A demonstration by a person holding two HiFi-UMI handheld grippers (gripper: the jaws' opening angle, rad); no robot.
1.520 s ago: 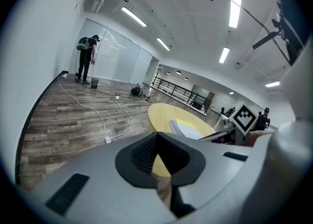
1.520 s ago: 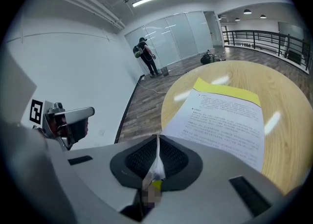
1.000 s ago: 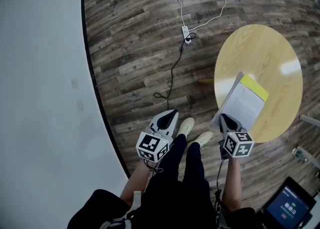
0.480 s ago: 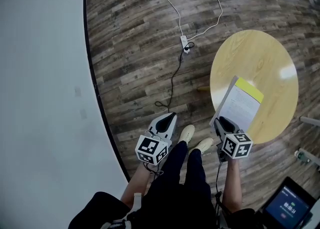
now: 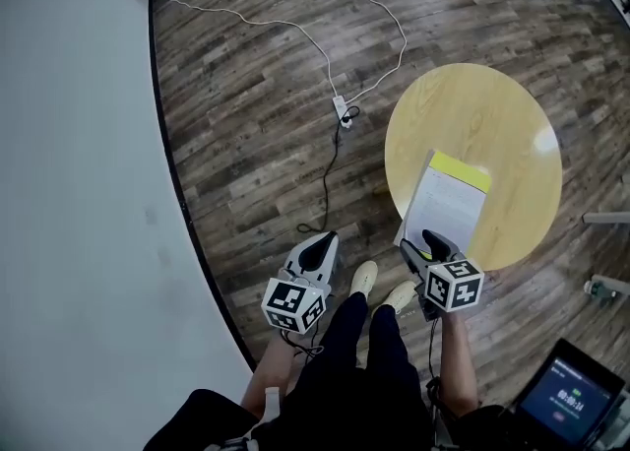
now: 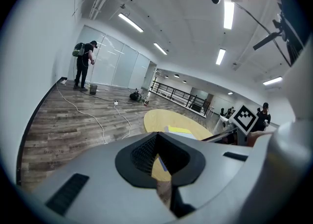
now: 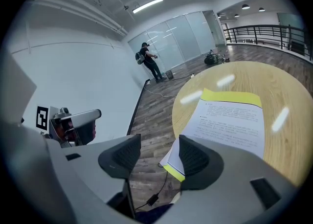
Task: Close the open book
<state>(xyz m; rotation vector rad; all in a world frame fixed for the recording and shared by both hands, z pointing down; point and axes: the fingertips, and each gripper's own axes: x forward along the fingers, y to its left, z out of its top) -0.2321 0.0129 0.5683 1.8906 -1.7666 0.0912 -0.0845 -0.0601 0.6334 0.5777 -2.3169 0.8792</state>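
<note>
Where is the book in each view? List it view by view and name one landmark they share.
Head view: the book lies right of centre, at the table's near edge.
Left gripper view: the book is small, just right of centre, mid-height.
Right gripper view: the book is large and fills the centre-right.
Shared landmark: the round wooden table under it, seen in all three views.
</note>
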